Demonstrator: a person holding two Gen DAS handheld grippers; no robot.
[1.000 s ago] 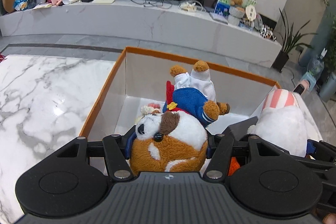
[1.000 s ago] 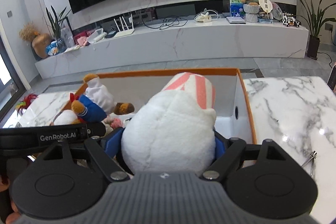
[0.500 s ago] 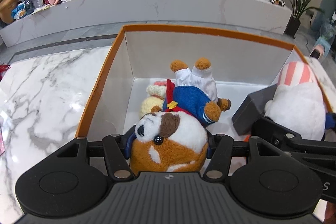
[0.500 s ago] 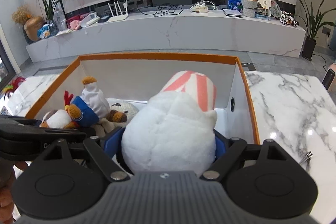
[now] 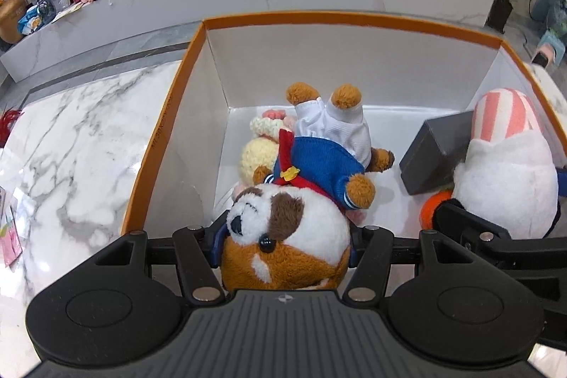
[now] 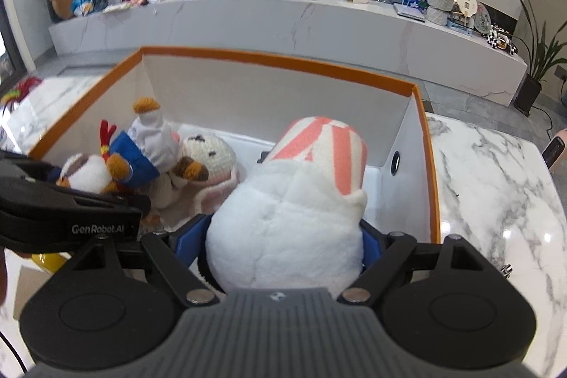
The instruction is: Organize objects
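Note:
My left gripper (image 5: 283, 245) is shut on a brown and white plush dog (image 5: 283, 236) and holds it over the near left part of an orange-rimmed white box (image 5: 354, 18). My right gripper (image 6: 283, 245) is shut on a white plush with a pink-striped cap (image 6: 290, 211), held over the box's right side (image 6: 430, 165); that plush also shows in the left wrist view (image 5: 506, 179). In the box lie a bear in a blue top (image 5: 319, 162), a cream knitted doll (image 5: 258, 154), a dark grey box (image 5: 436, 151) and an orange ball (image 5: 430, 208).
The box stands on a white marble table (image 5: 71, 144), which continues to the right (image 6: 496, 186). A long marble TV bench (image 6: 283, 20) with routers, cables and ornaments runs behind. A metal item (image 6: 506, 270) lies on the table at right.
Both grippers have moved forward and down over the box with their plush toys. More of the box floor and its contents shows.

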